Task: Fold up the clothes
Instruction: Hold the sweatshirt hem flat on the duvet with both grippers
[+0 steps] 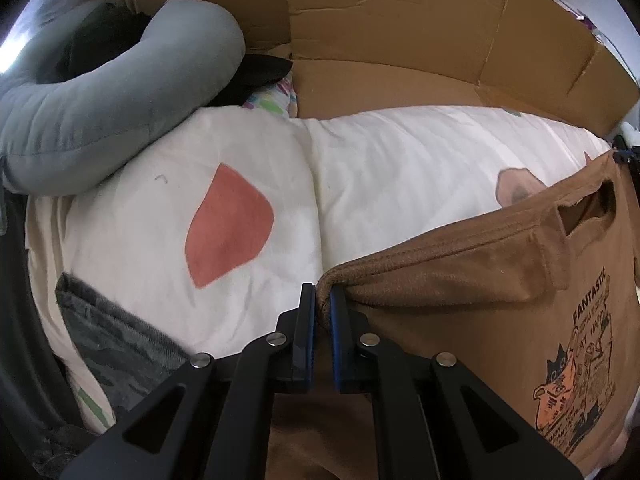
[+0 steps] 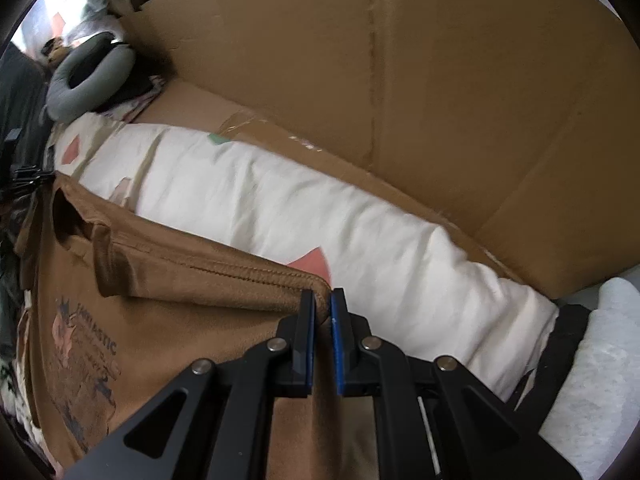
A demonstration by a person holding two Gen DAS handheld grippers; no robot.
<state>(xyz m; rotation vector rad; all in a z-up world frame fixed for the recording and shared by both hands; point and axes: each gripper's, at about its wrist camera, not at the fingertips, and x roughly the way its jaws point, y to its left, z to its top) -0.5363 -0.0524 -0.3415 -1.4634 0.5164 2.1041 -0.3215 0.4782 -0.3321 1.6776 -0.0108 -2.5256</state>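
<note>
A brown T-shirt (image 1: 480, 280) with a "FANTASTIC" cat print hangs stretched between my two grippers above a white quilt (image 1: 380, 168). My left gripper (image 1: 323, 292) is shut on the shirt's left corner. My right gripper (image 2: 323, 296) is shut on the shirt's other corner (image 2: 200, 280). The right gripper (image 1: 626, 156) shows at the far right edge of the left wrist view, and the left gripper (image 2: 28, 178) at the far left edge of the right wrist view. The neck opening (image 1: 588, 204) faces the quilt.
Cardboard sheets (image 1: 400, 20) stand behind the quilt. A grey curved pillow (image 1: 112, 92) with dark clothes lies at the far left. A grey camouflage garment (image 1: 108, 340) lies at the near left. A white fluffy item (image 2: 592, 360) sits at the right.
</note>
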